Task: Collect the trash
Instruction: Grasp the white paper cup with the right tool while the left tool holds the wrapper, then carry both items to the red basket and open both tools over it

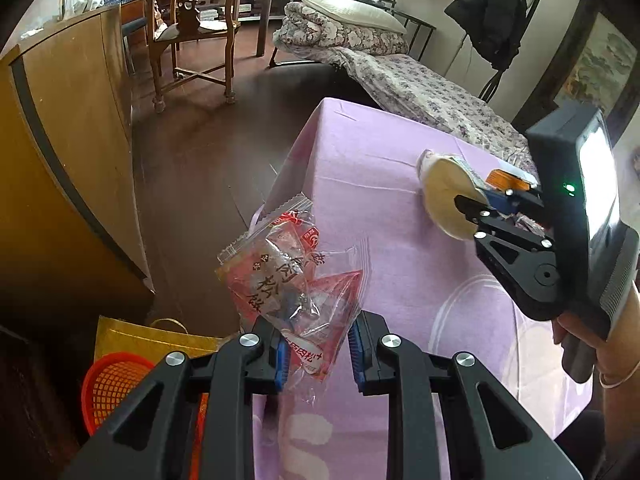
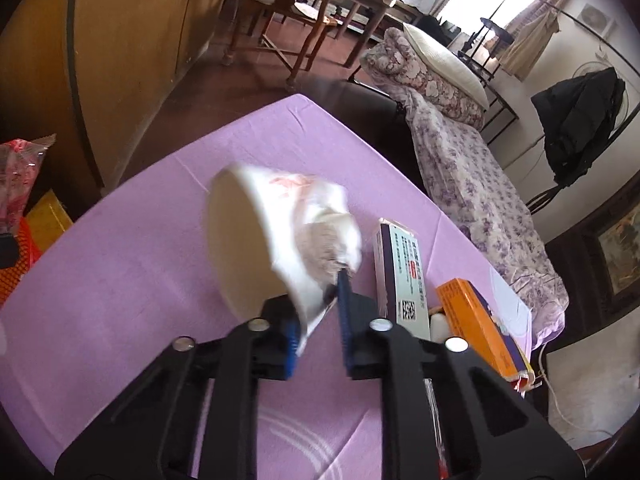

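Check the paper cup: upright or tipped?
Tipped. The paper cup lies on its side with its round mouth facing sideways, rim pinched in the right tool.

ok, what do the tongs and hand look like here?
Both tongs, left and right, are black plastic linkages with silver rivets and blue ribbed pads. The right unit carries a dark grey handle, a lit screen and a green LED. The right hand's wrist wears a thin bangle.
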Tool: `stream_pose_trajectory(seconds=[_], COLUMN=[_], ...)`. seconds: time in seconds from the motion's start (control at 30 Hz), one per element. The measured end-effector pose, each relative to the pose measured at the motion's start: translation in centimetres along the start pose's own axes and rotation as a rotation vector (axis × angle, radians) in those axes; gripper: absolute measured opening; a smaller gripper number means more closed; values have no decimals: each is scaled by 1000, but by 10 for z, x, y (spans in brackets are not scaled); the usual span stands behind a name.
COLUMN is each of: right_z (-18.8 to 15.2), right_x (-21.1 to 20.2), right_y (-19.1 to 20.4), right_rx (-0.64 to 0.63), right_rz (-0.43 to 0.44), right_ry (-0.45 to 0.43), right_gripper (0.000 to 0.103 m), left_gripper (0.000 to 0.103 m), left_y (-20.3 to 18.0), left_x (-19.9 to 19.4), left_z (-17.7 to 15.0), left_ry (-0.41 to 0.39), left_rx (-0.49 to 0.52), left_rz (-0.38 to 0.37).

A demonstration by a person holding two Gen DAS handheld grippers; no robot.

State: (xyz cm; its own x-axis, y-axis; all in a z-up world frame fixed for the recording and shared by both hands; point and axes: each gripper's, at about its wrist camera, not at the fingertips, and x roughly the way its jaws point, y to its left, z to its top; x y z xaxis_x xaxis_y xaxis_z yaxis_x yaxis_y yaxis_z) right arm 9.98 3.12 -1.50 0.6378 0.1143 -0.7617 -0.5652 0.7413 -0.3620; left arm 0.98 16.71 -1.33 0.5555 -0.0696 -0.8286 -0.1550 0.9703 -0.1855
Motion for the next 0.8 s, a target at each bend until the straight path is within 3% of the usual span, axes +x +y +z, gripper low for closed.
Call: stream_pose_trajectory(seconds=[0.43, 0.8], right_z=[-37, -30], right_x=[-59, -101], right_y=[-8, 46], right_rx=[82, 0], right_rz=[155, 338], right_ry=[-20, -33], right_gripper=[7, 7], left_gripper=[24, 24], left_y=[-12, 22], left_x=[-34, -71], left_z=[-24, -57], left_ry=[-14, -30], left_rx=[28, -26], left_rz=[-8, 74])
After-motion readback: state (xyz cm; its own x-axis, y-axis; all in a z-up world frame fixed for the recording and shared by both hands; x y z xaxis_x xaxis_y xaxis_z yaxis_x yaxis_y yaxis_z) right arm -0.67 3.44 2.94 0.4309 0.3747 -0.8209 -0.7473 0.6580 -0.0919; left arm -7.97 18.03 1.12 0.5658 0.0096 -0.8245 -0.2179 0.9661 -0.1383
